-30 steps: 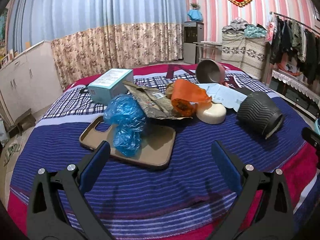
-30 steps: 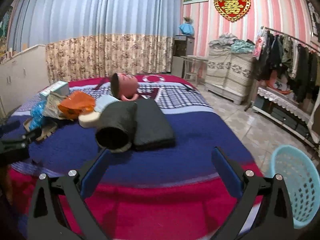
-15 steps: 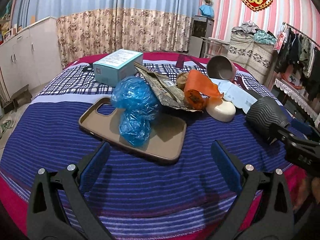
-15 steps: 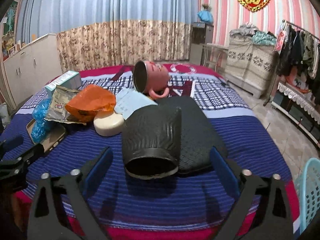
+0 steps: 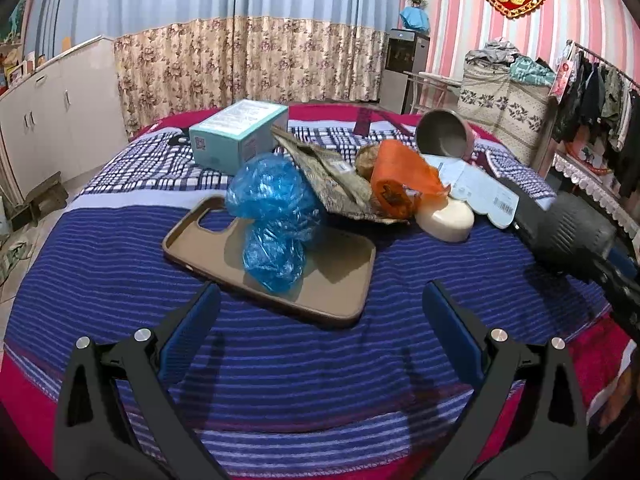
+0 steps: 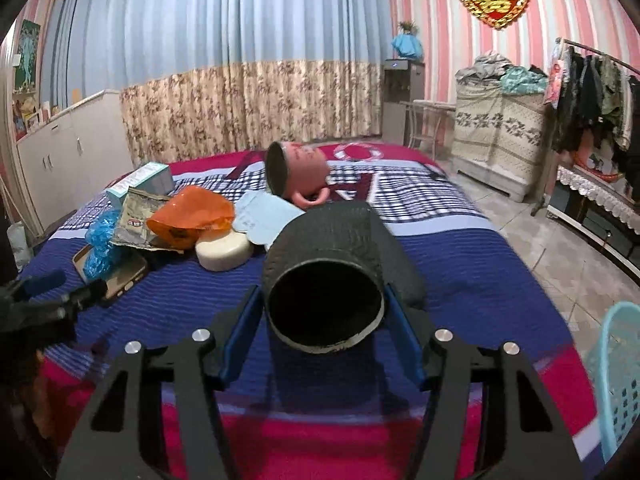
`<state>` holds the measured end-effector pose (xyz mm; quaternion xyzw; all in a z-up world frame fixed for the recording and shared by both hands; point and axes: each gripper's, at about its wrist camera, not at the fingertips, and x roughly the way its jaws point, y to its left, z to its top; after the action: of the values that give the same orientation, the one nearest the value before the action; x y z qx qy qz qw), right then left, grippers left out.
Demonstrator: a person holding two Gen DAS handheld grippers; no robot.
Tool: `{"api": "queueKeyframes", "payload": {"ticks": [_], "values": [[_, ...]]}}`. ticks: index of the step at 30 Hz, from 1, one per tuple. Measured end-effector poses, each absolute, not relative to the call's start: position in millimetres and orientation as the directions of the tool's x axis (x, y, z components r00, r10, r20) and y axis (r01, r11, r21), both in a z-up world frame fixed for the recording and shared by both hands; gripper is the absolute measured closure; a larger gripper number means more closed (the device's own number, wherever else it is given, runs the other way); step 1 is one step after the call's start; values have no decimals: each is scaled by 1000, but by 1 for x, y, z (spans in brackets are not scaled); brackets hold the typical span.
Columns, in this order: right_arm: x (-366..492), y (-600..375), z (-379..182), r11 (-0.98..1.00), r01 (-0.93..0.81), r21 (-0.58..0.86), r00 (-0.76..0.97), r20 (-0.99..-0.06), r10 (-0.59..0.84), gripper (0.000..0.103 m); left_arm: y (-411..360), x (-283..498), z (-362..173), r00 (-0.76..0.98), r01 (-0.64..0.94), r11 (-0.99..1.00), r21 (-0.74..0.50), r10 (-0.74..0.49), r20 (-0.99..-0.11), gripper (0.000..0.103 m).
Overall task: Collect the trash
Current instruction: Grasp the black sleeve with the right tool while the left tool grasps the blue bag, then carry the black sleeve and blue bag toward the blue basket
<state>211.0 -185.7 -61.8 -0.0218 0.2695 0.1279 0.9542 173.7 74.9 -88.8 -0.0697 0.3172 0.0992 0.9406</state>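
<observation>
Between the right tongs (image 6: 322, 344), lying on its side on the bed (image 6: 460, 280): black ribbed cup (image 6: 324, 276), open mouth toward the camera, long axis running along the fingers. Blue pads flanking the rim and closing in, contact not yet certain. Far off to the right of the left tongs (image 5: 320, 320), which hang spread wide and empty over striped blanket; clearly the right hand's pick. Just ahead of the left tongs instead: crumpled blue bag (image 5: 276, 216) on a brown phone case (image 5: 336, 280). Shown only by the right view: light-blue basket (image 6: 616, 376) on the floor, right of the tongs.
</observation>
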Motion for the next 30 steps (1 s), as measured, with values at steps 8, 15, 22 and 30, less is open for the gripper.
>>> {"api": "queueKeyframes", "payload": {"ticks": [8,15,22,30], "values": [[191,-242,-60,981,-175,85,846,-497,194,42,82,187,-64,792,-246,961,127,275,-545,6],[182,-262,-71,985,-132,109,852,-495,169,42,118,215,-66,761,-227,962,153,273,-588,6],[176,-264,-72,986,-123,115,855,-491,164,42,117,235,-90,721,-135,985,110,174,-670,44],[169,-274,-67,987,-94,131,867,-477,146,42,124,204,-70,763,-136,987,92,163,-626,67]]}}
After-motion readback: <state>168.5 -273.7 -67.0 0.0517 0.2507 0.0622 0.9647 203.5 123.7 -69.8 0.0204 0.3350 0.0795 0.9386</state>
